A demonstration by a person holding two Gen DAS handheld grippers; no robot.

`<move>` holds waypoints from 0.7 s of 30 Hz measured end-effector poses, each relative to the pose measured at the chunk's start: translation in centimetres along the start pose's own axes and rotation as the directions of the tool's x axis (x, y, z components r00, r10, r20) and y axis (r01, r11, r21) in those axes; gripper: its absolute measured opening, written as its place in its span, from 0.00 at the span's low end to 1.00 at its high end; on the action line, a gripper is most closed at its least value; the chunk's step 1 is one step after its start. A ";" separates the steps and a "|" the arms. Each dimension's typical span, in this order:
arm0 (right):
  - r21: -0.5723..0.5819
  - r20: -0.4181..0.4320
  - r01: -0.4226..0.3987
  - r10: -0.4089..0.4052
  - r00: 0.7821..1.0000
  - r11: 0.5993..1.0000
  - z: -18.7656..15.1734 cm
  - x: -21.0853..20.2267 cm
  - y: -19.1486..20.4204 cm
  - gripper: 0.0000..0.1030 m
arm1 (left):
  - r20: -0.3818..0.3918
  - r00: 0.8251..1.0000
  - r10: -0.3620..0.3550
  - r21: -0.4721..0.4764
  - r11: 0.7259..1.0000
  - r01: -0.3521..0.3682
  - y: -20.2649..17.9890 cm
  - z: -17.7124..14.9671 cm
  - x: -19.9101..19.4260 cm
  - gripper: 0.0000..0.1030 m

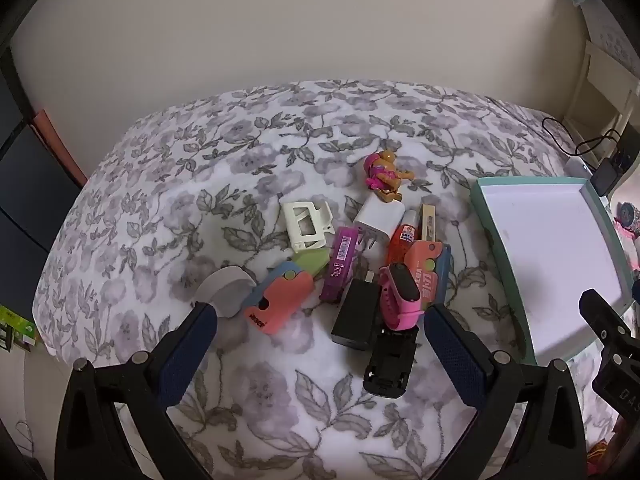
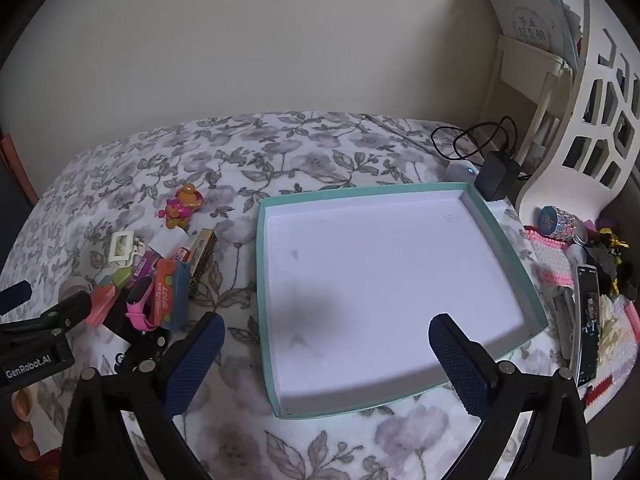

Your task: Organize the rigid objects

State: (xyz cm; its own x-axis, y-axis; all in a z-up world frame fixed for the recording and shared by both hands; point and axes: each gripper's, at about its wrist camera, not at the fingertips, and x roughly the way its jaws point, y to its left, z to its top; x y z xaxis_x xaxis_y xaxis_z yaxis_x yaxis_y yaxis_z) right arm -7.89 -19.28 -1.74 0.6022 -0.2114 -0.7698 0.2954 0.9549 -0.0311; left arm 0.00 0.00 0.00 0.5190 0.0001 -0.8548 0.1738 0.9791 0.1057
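Toys and small things lie in a heap on the flowery blanket (image 1: 256,148). Nearest, the left gripper (image 1: 320,316) hangs wide open over the heap, holding nothing. Between its fingers lie a black charger (image 1: 356,314) and a pink watch (image 1: 400,294). Farther back sit a white charger (image 1: 380,220) and a little pink toy figure (image 1: 384,176). The right gripper (image 2: 326,332) is wide open too, holding nothing, above the bare teal tray (image 2: 262,280) just beside the heap.

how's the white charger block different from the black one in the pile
The white plastic charger block lies at the far side of the pile, prongs toward the camera; the black plastic charger block lies nearer, prongs pointing away. The black one looks longer and slimmer, the white one squatter. Both are boxy wall plugs lying on the floral bedspread.
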 end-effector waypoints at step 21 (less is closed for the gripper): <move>-0.040 -0.025 0.030 -0.031 0.999 0.999 -0.1 0.4 0.4 1.00 | -0.013 1.000 0.026 0.040 0.999 -0.025 -0.5 -0.1 -0.1 1.00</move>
State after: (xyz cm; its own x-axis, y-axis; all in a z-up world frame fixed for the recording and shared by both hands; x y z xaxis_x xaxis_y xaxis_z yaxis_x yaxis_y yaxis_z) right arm -7.65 -18.93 -2.11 0.5741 -0.2353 -0.7843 0.2832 0.9558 -0.0795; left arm -0.23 -0.44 -0.07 0.5123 0.0282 -0.8584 0.1936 0.9699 0.1474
